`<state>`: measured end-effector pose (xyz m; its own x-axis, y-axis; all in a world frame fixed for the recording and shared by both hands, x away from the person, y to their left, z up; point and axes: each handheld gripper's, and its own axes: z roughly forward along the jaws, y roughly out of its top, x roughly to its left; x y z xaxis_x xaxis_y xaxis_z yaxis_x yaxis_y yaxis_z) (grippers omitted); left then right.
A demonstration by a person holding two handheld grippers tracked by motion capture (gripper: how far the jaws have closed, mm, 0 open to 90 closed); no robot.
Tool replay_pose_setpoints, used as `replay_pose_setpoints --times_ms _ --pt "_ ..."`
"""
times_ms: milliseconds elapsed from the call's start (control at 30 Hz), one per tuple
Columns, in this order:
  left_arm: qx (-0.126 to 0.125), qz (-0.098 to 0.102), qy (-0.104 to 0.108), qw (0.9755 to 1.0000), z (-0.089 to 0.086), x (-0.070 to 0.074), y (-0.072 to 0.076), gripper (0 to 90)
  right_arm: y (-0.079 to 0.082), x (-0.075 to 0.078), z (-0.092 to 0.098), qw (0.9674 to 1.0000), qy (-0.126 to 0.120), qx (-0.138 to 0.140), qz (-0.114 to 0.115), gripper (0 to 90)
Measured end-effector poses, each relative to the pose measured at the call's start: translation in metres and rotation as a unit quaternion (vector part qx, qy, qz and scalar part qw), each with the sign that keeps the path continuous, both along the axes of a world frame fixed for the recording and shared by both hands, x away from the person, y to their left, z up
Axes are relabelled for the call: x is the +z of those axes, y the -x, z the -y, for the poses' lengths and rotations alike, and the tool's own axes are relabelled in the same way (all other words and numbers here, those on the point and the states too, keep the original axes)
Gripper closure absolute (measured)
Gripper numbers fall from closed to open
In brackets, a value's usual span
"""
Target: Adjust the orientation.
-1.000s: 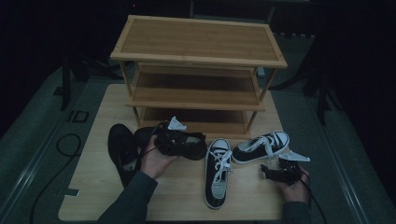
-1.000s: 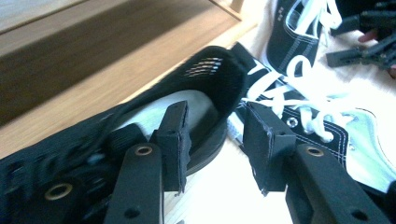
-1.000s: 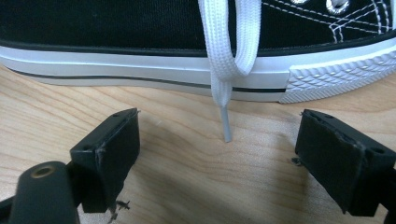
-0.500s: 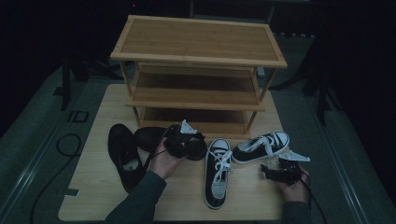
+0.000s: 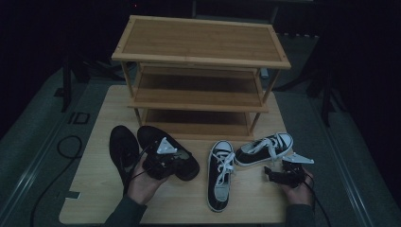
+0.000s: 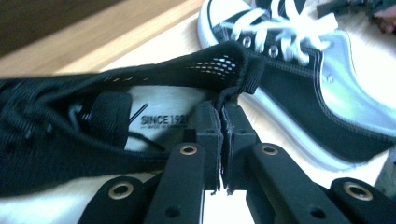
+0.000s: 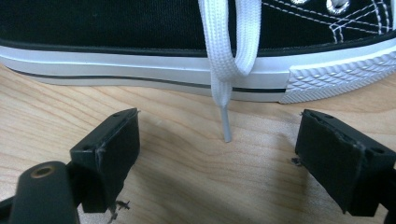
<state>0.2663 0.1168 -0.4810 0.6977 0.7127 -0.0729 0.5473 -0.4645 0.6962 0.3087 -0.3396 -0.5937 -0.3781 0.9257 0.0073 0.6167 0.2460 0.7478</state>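
Black canvas is pinched at the heel collar of the all-black shoe [image 6: 116, 121] by the left gripper [image 6: 220, 140], whose jaws have just closed, while the right gripper [image 7: 219, 163] waits spread beside the sneaker [image 7: 196, 42]; next, probably, a lift toward the wooden rack [image 5: 201, 56]

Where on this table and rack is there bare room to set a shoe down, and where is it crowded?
The rack has all three shelves bare. The table is bare left of the rack's legs and along its near edge between the two forearms. The strip in front of the rack is crowded: two black shoes, the left hand-held gripper pinching one's heel rim, and two black-and-white sneakers.
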Motion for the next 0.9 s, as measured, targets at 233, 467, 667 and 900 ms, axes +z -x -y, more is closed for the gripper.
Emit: replay_pose_setpoints --times_ms 233,467,667,900 --pt "0.018 -0.003 -0.011 0.9998 -0.023 0.001 0.025 86.3 0.0 0.0 0.0 1.0 0.0 0.0 0.0 13.7" --pt "0.031 -0.007 -0.017 0.9994 -0.04 0.003 0.036 85.2 0.0 0.0 0.0 1.0 0.0 0.0 0.0 13.7" --pt "0.05 0.002 0.009 0.9987 -0.05 0.007 0.034 68.3 0.0 0.0 0.0 1.0 0.0 0.0 -0.001 13.7" --pt "0.097 0.014 0.034 0.9946 -0.068 0.013 0.029 57.7 0.0 0.0 0.0 1.0 0.0 0.0 -0.001 13.7"
